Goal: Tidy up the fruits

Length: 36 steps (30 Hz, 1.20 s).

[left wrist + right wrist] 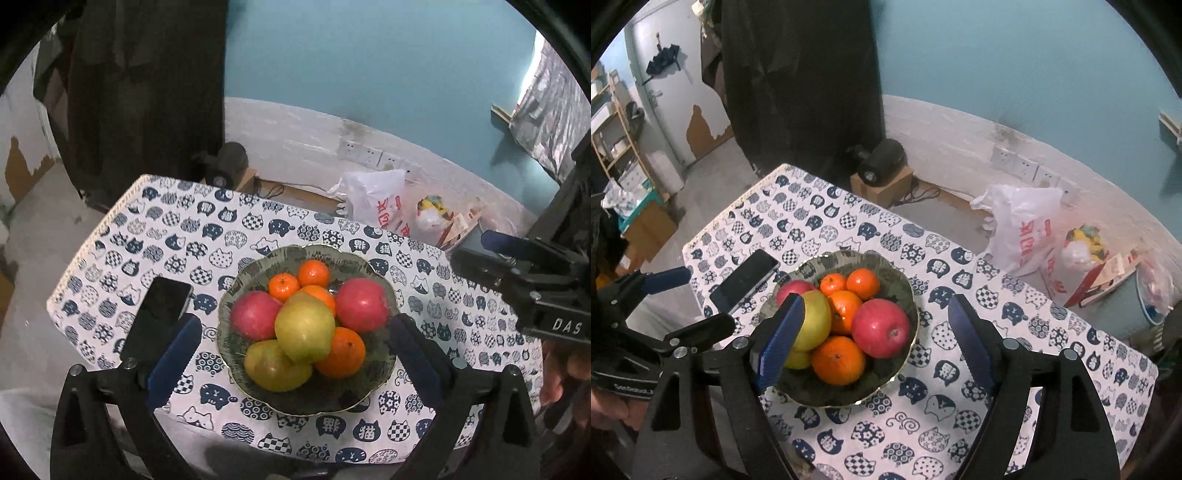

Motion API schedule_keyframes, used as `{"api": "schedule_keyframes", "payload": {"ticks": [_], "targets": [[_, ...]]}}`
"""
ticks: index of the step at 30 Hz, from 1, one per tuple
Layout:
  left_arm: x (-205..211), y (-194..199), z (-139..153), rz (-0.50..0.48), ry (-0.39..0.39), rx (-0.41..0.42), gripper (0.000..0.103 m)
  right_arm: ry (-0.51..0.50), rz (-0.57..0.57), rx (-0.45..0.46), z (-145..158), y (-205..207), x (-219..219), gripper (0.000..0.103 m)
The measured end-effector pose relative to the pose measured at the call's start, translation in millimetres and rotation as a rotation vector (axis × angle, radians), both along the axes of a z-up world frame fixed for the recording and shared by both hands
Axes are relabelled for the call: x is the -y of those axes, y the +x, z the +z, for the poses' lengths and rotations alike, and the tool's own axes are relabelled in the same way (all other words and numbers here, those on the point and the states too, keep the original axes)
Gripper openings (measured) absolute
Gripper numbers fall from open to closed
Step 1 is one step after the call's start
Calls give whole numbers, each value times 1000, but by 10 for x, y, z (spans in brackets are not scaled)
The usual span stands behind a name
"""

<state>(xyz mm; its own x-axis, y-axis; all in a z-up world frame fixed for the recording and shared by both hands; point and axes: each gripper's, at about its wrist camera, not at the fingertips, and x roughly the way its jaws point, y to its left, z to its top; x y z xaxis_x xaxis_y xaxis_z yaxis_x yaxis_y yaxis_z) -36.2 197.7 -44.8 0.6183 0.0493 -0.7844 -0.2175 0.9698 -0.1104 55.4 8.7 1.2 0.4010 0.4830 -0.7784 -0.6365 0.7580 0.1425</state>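
Fruit is sitting piled in a green patterned bowl at the middle of the left wrist view, and the bowl is resting on the counter, which is wearing a white cloth printed with dark blue cat heads. Two red apples are lying at the left and right of the heap, a yellow-green pear is sitting on top at the centre, and a second pear is lying below it toward the lower left. A large orange is leaning against the pears at the lower right, and three small mandarins are clustering at the far side of the bowl.

The left gripper is hanging over the bowl with its blue fingers standing wide apart, one at each side of the bowl, touching no fruit. The right gripper is hanging over the same bowl in its own view, its fingers also spread and nothing between them; its left finger is covering part of the pear in that picture.

A black phone is lying flat on the cloth just left of the bowl. Beyond the counter's far edge, white plastic bags are sitting on the floor at the foot of a teal wall.
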Motion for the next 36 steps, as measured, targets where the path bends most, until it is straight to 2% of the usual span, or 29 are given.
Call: {"api": "schedule_keyframes", "payload": {"ticks": [18, 24, 36], "targets": [[360, -173, 148, -83, 132, -7, 102, -2, -36, 42, 172, -303, 517, 79], [446, -217, 200, -102, 128, 4, 102, -10, -42, 57, 188, -345, 635, 79], [619, -210, 243, -127, 172, 20, 102, -3, -40, 49, 191, -366, 673, 79]]}}
